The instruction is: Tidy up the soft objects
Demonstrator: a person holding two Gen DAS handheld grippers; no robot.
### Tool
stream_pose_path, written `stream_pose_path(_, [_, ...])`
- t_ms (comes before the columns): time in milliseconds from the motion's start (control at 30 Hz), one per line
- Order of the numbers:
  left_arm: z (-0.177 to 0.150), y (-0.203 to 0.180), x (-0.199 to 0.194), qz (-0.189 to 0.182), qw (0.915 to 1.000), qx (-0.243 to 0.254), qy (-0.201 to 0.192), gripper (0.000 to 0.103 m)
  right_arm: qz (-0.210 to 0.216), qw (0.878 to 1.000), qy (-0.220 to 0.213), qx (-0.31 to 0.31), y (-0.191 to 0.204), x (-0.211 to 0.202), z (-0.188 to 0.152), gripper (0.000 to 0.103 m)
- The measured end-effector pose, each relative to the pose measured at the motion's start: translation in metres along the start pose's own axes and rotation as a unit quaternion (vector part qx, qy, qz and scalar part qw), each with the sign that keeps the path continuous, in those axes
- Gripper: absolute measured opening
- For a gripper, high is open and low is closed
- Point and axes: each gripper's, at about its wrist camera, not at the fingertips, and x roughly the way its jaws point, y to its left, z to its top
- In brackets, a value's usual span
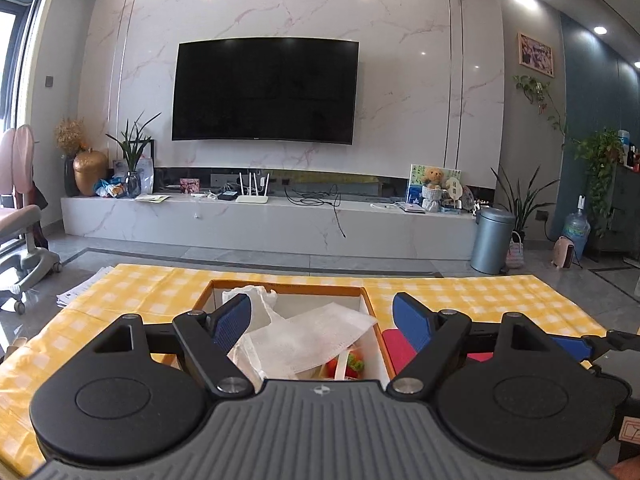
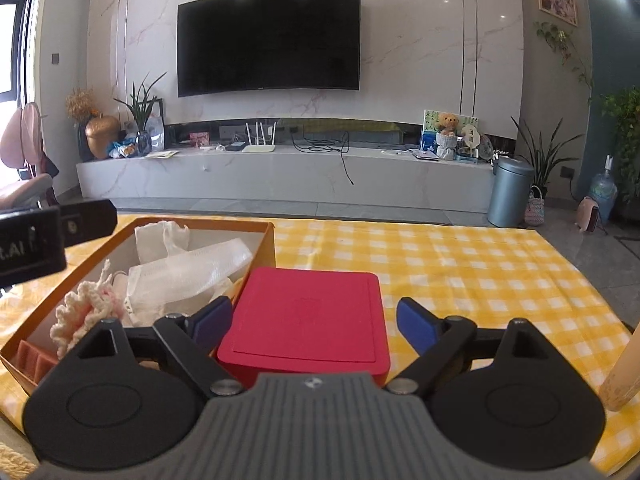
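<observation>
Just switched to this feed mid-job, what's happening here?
A person holds two grippers over a yellow checked tablecloth. The left gripper is open above an orange box that holds white cloths and a crocheted piece. The right gripper is open around a red lidded box beside it, gripping nothing.

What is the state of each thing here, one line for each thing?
Orange box: open, no lid on it, filled with soft things.
Red box: closed, lid on, beside the orange box on the cloth.
White mesh sheets: lying loose in the orange box.
Crocheted piece: in the near corner of the orange box.
Left tongs: open, empty.
Right tongs: open, over the red box, not gripping.
Television: off.
</observation>
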Motion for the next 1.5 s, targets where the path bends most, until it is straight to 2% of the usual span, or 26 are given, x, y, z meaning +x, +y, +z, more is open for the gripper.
stream_pose_path(233, [-0.009, -0.005, 0.006, 0.003, 0.9997, 0.014, 0.018, 0.094, -0.003, 1.0, -0.001, 0.009, -0.004, 0.001, -0.002, 0.089])
stream_pose_path(467, [-0.016, -0.014, 0.006, 0.005, 0.9994, 0.029, 0.02, 0.094, -0.006, 1.0, 0.011, 0.019, -0.005, 0.008, -0.005, 0.089])
stream_pose_path(933, [-0.02, -0.017, 0.011, 0.02, 0.9987, 0.036, 0.03, 0.094, -0.015, 0.999, 0.029, 0.02, -0.008, 0.018, -0.012, 0.089])
stream_pose_path(1500, [-0.023, -0.012, 0.015, 0.017, 0.9983, 0.029, 0.048, 0.094, -0.016, 0.999, 0.043, 0.02, -0.009, 0.022, -0.015, 0.089])
